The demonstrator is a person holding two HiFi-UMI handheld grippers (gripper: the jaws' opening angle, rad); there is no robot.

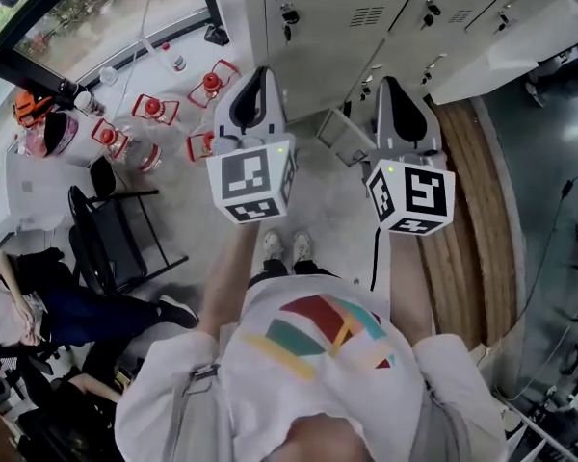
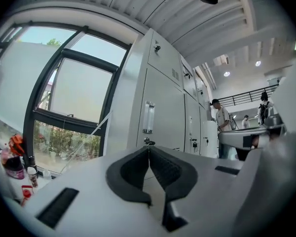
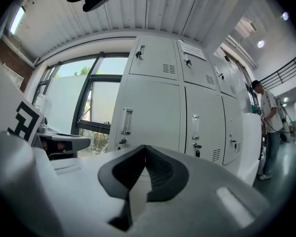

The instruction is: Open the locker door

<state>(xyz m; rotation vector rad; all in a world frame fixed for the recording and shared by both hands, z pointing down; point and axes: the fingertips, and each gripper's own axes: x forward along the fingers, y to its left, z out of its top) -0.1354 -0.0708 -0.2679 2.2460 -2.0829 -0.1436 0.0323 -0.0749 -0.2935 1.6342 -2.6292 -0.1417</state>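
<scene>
A row of grey lockers (image 1: 366, 27) stands ahead of me, a short way beyond both grippers. In the right gripper view the lower left door (image 3: 150, 112) is closed, with a clear upright handle (image 3: 127, 121) and a lock (image 3: 122, 142) under it. The left gripper view shows that same handle (image 2: 148, 117) just above my jaws. My left gripper (image 1: 260, 73) (image 2: 149, 147) is shut with nothing in it. My right gripper (image 1: 401, 87) (image 3: 145, 147) is also shut and holds nothing. Both point at the lockers and touch nothing.
Several red-capped items (image 1: 154, 109) lie on the floor at the left by the window. A black chair (image 1: 116, 224) and a seated person (image 1: 39, 306) are at lower left. A wooden strip (image 1: 472, 210) runs along the right. A person (image 3: 267, 127) stands by the far lockers.
</scene>
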